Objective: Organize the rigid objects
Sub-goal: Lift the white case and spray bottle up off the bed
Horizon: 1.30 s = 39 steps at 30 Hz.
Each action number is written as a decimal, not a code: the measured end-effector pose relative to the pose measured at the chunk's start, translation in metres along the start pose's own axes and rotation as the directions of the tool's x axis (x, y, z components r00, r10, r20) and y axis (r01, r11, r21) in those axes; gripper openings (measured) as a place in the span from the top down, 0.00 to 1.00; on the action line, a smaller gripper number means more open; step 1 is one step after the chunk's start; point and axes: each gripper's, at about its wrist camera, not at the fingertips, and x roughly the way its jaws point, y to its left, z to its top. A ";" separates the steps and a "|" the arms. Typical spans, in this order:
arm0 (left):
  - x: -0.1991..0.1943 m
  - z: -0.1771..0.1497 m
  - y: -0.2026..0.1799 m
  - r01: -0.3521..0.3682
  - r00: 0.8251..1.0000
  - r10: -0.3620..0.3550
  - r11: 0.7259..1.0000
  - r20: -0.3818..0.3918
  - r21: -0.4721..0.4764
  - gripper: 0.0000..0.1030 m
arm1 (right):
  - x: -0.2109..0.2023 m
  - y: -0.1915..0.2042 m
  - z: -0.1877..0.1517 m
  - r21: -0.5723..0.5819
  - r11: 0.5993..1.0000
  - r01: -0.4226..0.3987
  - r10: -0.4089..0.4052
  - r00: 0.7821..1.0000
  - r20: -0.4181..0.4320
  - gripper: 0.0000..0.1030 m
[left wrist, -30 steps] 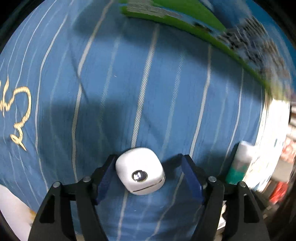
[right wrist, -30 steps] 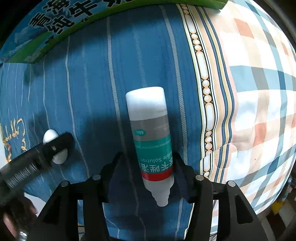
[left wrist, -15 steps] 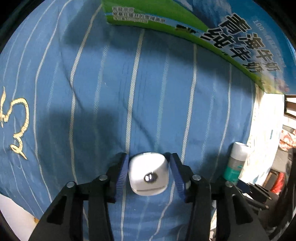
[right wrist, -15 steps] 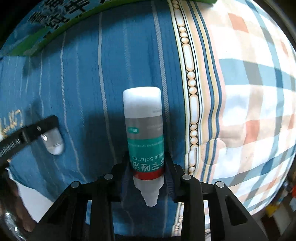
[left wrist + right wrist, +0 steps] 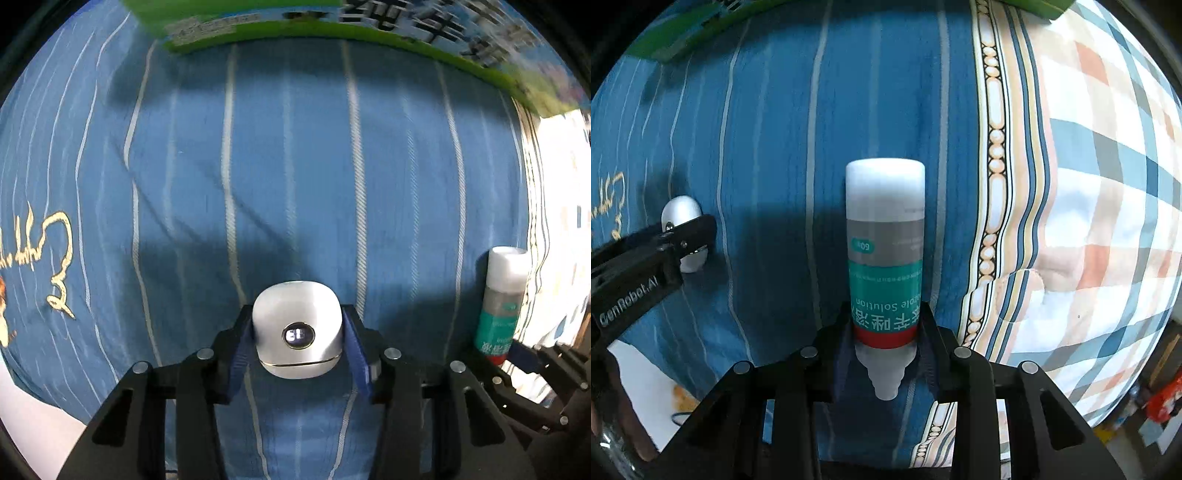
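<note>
Above the blue striped bedsheet [image 5: 295,166], the left gripper [image 5: 297,339] clamps a white earbud case [image 5: 297,328] while the right gripper [image 5: 884,332] pinches a solution bottle [image 5: 884,240].

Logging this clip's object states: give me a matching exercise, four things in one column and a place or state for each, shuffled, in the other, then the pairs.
Things:
1. white case
2. bottle
3. green carton
4. plaid quilt

Places or states:
A. lies along the far edge of the blue striped cloth
B. clamped between the left tool's blue pads
C. spreads to the right of the blue cloth
D. gripped near its nozzle end by the right tool, base pointing away

Pairs: 1-B, 2-D, 3-A, 4-C
</note>
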 end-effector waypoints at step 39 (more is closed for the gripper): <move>-0.015 -0.022 0.034 0.057 0.998 -0.059 0.994 -0.024 -0.096 0.58 | 0.011 0.042 -0.024 0.025 0.999 -0.020 0.020 1.000 -0.013 0.65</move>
